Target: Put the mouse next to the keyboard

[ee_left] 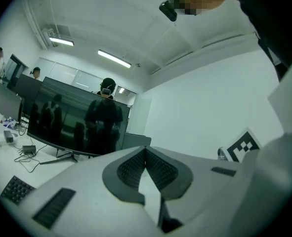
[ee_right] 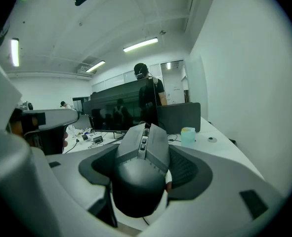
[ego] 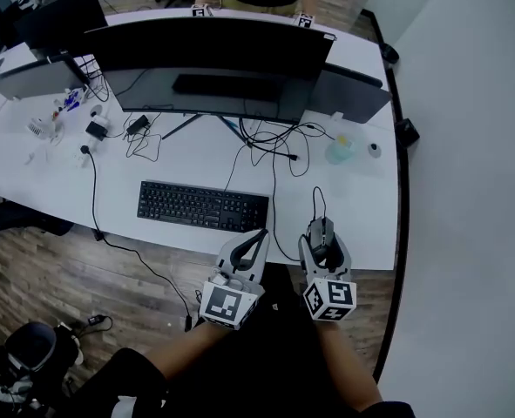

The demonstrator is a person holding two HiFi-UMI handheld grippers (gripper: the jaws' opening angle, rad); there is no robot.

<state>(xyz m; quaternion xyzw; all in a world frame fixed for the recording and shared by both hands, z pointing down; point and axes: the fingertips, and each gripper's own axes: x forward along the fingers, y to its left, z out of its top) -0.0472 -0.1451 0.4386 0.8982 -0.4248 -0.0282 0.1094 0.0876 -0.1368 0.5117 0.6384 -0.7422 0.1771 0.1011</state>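
Counts: you have one keyboard, one mouse and two grippers in view.
Clutter, far left: small items and chargers (ego: 96, 127) lie well apart from the keyboard.
Keyboard (ego: 203, 205): one, black, flat on the white counter (ego: 370, 225), in front of the wide monitor (ego: 209, 64).
Left gripper (ee_left: 146, 153): your left gripper sits at the counter's near edge, just below the keyboard's right end; its jaws meet at the tips with nothing between them.
Mouse cable (ego: 274, 200): one black lead runs down the counter between the keyboard's right end and the mouse.
Mouse (ee_right: 141, 174): one, dark, near the counter's front edge, right of the keyboard and apart from it.
Right gripper (ee_right: 144, 154): your right gripper is clamped on the mouse from both sides.
Teal container (ego: 340, 150): stands farther back, right of the cable tangle.
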